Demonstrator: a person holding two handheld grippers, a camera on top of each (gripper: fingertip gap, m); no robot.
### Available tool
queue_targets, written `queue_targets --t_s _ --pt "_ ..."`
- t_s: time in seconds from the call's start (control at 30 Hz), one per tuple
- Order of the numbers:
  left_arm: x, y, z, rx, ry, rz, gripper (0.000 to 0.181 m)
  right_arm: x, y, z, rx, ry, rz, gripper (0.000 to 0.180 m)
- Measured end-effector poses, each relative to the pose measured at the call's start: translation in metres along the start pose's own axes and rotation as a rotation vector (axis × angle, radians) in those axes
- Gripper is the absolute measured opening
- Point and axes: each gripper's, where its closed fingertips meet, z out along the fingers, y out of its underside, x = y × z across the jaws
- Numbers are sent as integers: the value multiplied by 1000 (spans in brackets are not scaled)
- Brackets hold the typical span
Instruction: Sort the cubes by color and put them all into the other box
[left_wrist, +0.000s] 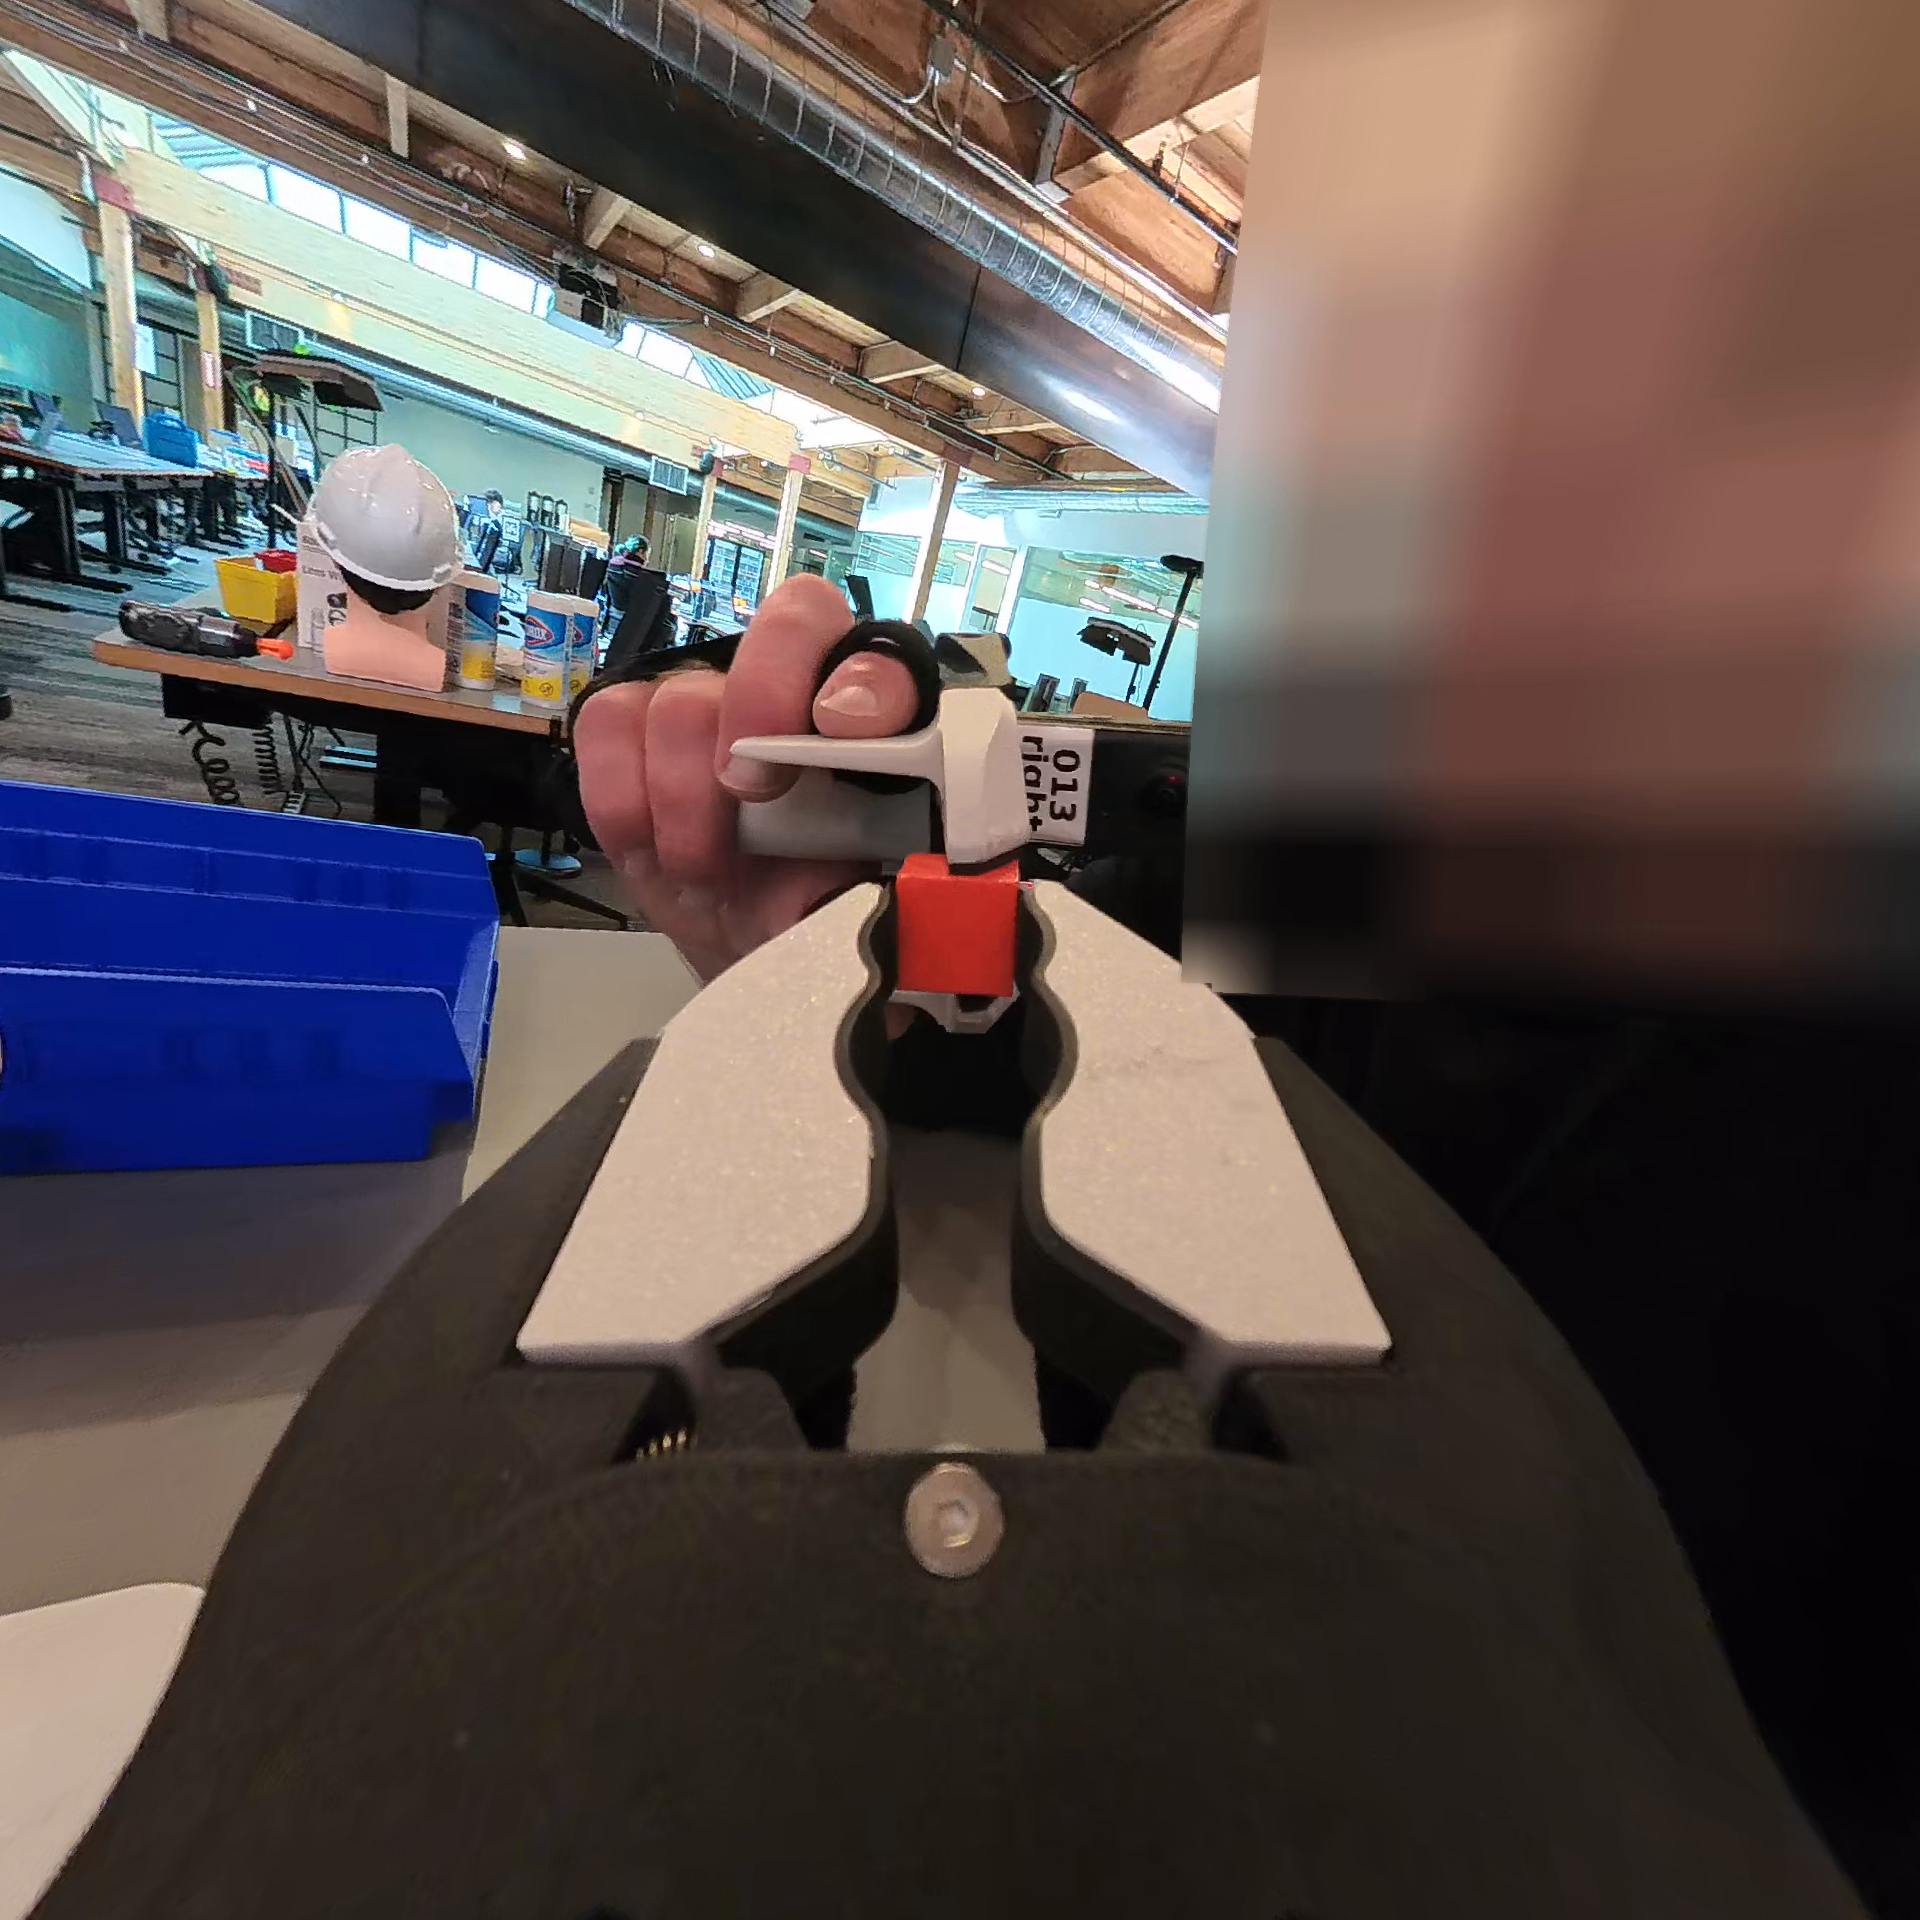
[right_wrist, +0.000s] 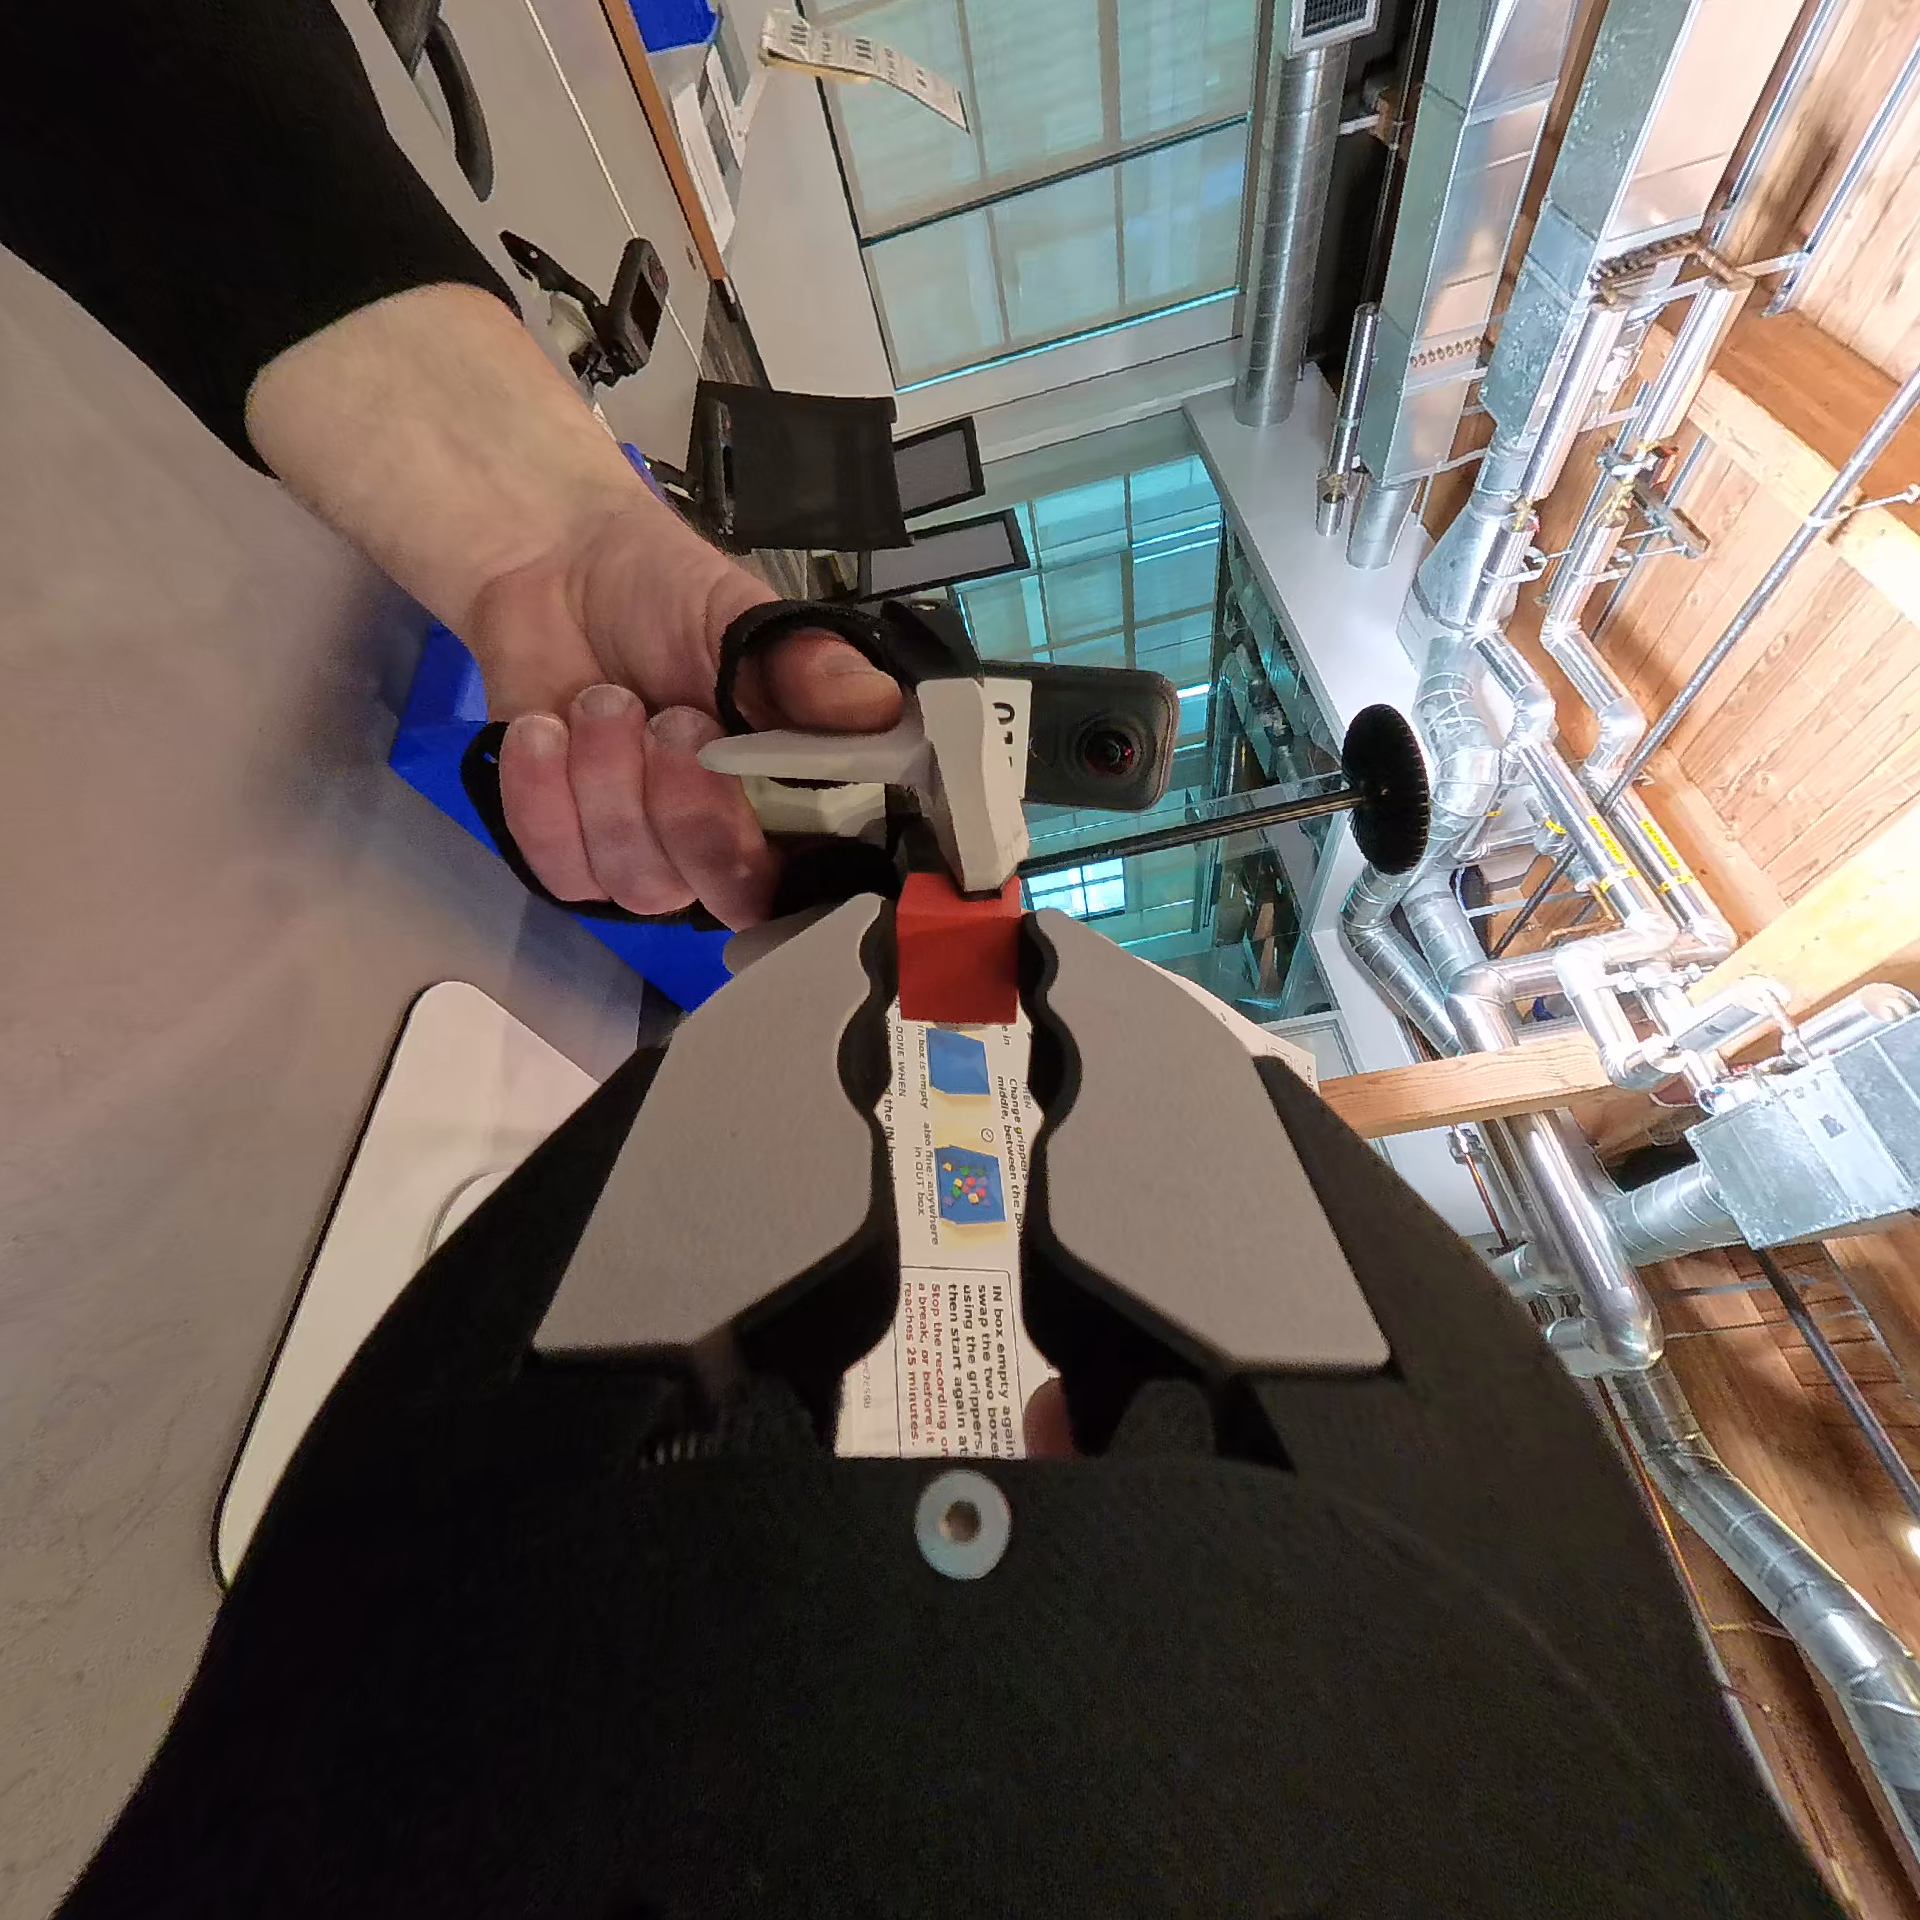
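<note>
Counting things up: one red cube (left_wrist: 953, 925), two grippers, one blue box (left_wrist: 239, 997) that I can make out. Both grippers are pinching that same cube at once. From the left wrist view, the left gripper (left_wrist: 953, 940) has its jaws clenched on the cube's sides right at the tips, and the right gripper (left_wrist: 971, 862) comes in from the opposite side, its white tips clamped on the cube's top and bottom. The right wrist view shows the mirror of that, with a hand (right_wrist: 623, 790) on the other handle. Cube is up in the air, off the tabletop (left_wrist: 260, 1299). Box sits by the tabletop's far edge. A printed sheet (right_wrist: 956, 1226) shows behind the right jaws.
</note>
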Motion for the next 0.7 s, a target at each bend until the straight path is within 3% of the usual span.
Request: queue_targets --t_s 0.23,0.33,0.37,0.5,0.7 --pt "0 -6 -3 19 -15 7 27 14 -3 -10 -12 -4 55 22" --pt "-9 -8 -18 -39 -130 89 11 40 15 -33 -57 10 117 22" --pt "-10 -10 -22 -48 -162 119 0 48 30 -42 -105 -2 154 22" --pt "-8 -21 -30 -104 -277 228 0 68 102 -90 -286 -58 335 22" --pt "-10 -15 -17 -300 -438 374 0 28 216 -164 -602 -286 512 22"
